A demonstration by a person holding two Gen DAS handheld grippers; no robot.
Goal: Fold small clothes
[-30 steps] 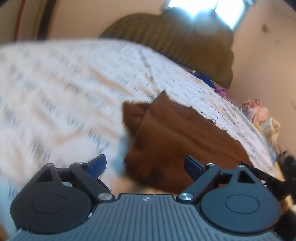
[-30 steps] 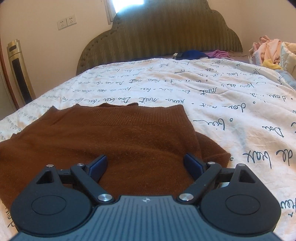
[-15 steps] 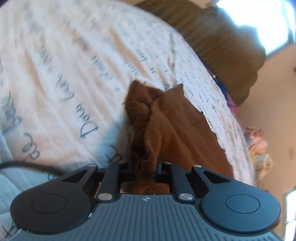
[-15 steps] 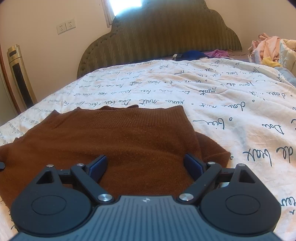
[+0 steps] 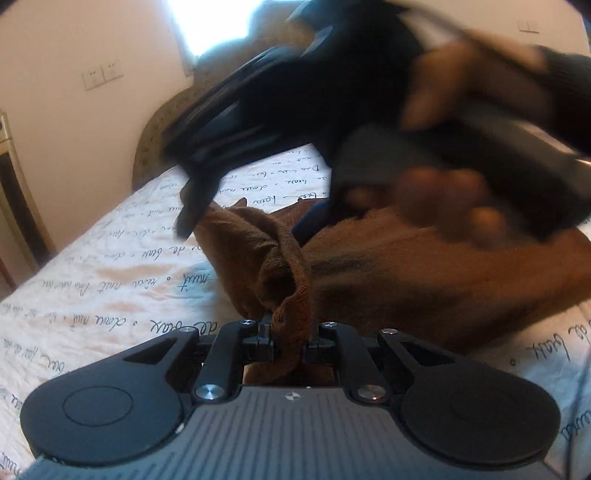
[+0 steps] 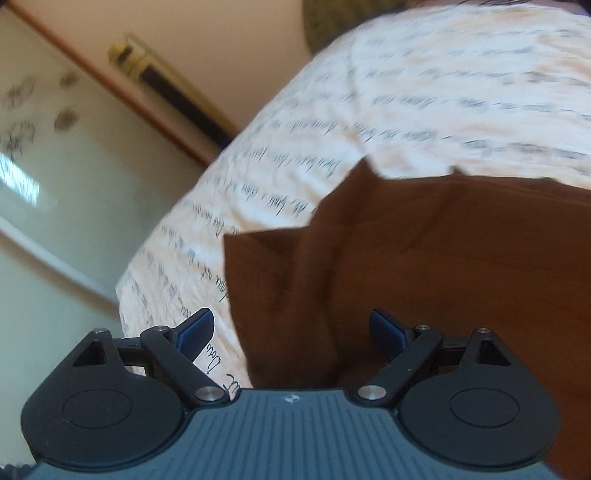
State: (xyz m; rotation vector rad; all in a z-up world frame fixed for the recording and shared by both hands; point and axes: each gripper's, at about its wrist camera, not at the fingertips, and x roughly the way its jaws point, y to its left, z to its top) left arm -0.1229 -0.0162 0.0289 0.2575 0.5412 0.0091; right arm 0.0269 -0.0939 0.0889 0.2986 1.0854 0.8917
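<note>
We see one brown sweater [image 5: 436,280] lying on the bed [image 5: 110,291], whose white sheet carries cursive script; "mit" and "de" are about all we can read. Our left gripper [image 5: 290,338] is clamped on a bunched fold of the sweater. Our right gripper [image 6: 291,328] hovers over the sweater's edge, jaws spread wide, holding nothing.

Cream wall [image 5: 74,122]; bright window [image 5: 214,22]; olive headboard [image 5: 155,147]; script-printed bedsheet [image 5: 110,266].
</note>
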